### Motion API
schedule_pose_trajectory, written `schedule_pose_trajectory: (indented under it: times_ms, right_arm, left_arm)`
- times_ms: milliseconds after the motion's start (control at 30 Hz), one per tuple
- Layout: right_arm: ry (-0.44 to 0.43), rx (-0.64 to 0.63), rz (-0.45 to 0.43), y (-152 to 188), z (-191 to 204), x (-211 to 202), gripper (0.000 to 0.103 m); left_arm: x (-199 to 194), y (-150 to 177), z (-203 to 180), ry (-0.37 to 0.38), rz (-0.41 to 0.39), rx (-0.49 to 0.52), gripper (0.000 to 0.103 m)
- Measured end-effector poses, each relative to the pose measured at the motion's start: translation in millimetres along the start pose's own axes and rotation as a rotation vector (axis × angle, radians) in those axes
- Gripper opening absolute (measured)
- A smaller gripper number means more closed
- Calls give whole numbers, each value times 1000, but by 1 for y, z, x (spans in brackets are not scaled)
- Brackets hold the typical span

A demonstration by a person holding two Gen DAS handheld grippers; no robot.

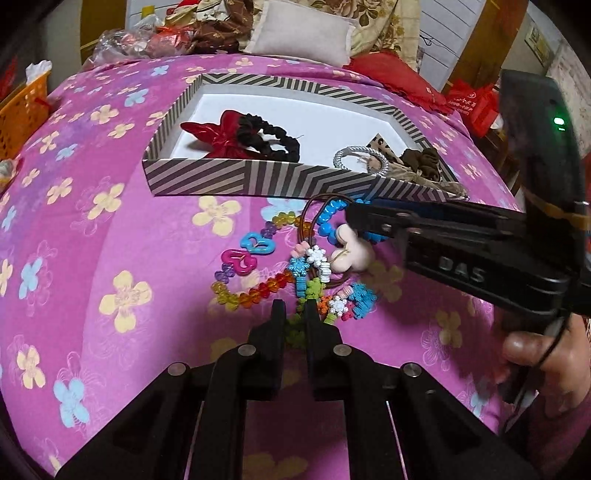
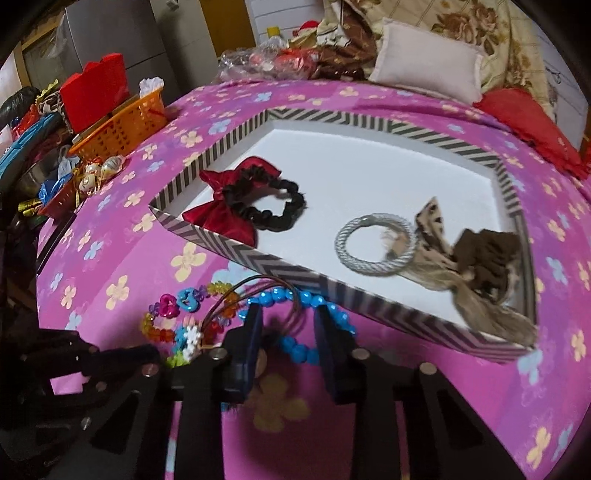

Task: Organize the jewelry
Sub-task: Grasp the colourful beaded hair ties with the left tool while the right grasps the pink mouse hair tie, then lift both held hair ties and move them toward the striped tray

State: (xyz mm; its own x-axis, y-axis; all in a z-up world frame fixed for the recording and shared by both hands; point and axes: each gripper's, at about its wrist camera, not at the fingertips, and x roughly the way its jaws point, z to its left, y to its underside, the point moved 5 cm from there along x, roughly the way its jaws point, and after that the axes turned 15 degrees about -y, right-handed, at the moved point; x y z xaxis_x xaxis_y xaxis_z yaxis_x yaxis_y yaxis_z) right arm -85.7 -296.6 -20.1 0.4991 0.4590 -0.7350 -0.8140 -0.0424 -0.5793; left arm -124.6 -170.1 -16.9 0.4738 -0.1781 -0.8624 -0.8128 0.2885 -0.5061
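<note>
A striped box [image 1: 258, 181] [image 2: 369, 291] lies on the pink bed and holds a red-and-black scrunchie [image 1: 243, 136] [image 2: 255, 201], a silver ring bracelet [image 1: 360, 160] [image 2: 376, 245] and a brown bow [image 1: 421, 166] [image 2: 480, 258]. In front of it lies a tangle of jewelry: a blue bead bracelet [image 1: 327, 218] [image 2: 295, 297], a rainbow bead chain [image 1: 255, 291] [image 2: 162, 325], a snowflake strand [image 1: 314, 266] and brown cords [image 2: 251, 291]. My left gripper [image 1: 295, 314] is nearly shut around the green end of the strand. My right gripper [image 2: 288, 321] [image 1: 354, 218] is open, its fingers astride the blue bracelet.
An orange basket [image 2: 122, 125] [image 1: 22, 114] and clutter sit at the bed's left edge. A white pillow [image 1: 303, 33] [image 2: 424, 62], a red cushion [image 2: 528, 129] and piled fabrics line the far side. The flowered pink cover [image 1: 110, 258] surrounds the box.
</note>
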Motion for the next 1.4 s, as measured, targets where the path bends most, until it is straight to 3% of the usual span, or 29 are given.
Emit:
schedule_pose_trajectory:
  times_ms: [67,200,633,1400]
  right_arm:
    - [-12,8,0,-2,-1,4,10]
    - [-11,5,9,4,2,7,3]
    - [13,-35,-143,2,25,-69,3]
    - [33,-60,-244,-3,37,-127,3]
  left_arm:
    - [0,0,2,0,1,-5,0]
    - [-1,1,6,-3,3,-16,0]
    - [-28,-3,18,-25,-48,-36,0]
    - [-84,-30,17,2,-152,-34,0]
